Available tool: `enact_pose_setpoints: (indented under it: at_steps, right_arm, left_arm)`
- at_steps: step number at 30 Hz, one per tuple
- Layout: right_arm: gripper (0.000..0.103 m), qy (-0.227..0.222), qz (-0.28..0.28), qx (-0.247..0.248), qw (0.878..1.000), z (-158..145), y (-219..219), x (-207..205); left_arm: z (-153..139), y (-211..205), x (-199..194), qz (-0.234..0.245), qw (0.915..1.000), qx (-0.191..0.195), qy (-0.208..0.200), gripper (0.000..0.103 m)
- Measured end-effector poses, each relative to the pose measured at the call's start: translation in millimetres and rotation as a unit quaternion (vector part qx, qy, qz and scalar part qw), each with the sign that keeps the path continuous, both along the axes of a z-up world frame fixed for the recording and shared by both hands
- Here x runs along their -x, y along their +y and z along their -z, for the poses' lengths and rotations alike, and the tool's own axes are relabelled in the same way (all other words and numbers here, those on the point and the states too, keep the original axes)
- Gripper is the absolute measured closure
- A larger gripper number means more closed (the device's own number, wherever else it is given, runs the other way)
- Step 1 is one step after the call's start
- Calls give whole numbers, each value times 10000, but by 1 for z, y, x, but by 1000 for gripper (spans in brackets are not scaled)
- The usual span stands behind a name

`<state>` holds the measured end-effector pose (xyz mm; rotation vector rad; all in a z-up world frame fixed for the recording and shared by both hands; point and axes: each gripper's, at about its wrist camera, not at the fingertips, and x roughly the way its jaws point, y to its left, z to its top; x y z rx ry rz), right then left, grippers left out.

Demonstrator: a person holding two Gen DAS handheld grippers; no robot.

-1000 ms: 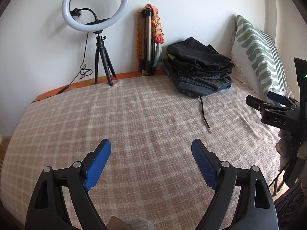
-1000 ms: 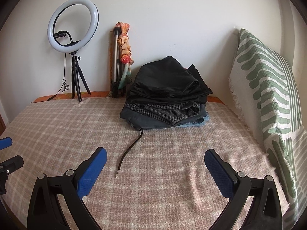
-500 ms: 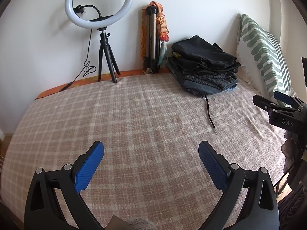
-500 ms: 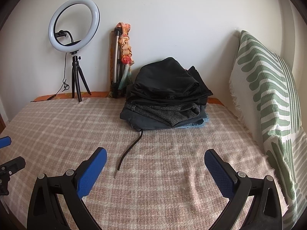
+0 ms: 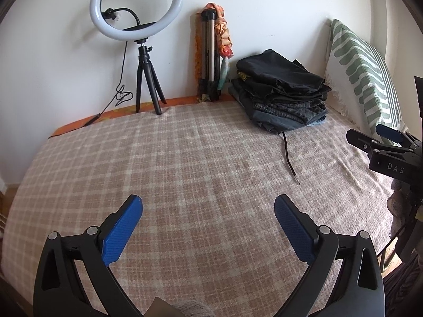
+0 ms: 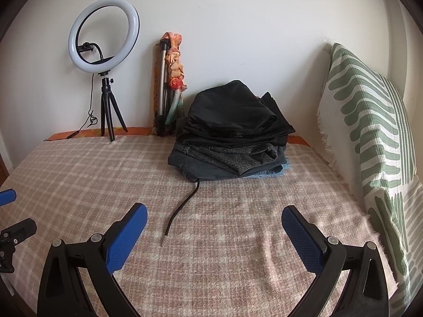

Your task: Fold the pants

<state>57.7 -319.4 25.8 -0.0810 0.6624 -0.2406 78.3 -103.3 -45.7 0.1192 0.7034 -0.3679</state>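
Folded pants stack [image 6: 232, 137] lies well beyond both grippers.
Left gripper [image 5: 208, 212] and right gripper [image 6: 214, 220] gape wide, holding nothing.

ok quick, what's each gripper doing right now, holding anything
left gripper: open, nothing between its jaws, only the plaid blanket beneath.
right gripper: open, holding nothing, short of the folded pants stack.

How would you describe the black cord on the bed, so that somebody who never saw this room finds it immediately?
Start at the checked blanket on the bed, then find the pile of dark folded clothes near the back wall. From under the pile's front edge, a thin black cord trails toward the viewer, ending in a small metal tip. It is the only thin, loose thing lying on the blanket.
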Motion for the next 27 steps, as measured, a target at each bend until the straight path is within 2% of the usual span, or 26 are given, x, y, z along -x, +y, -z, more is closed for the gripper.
enact_pose_setpoints:
  at_steps: [7, 27]
  right_arm:
    - [0, -2, 8, -3, 10000, 0, 0, 0]
    - [0, -9, 42, -33, 10000, 0, -2, 1]
  left_arm:
    - [-2, 1, 1, -21, 10000, 93, 15, 3]
    - [-5, -1, 4, -7, 10000, 47, -51, 3]
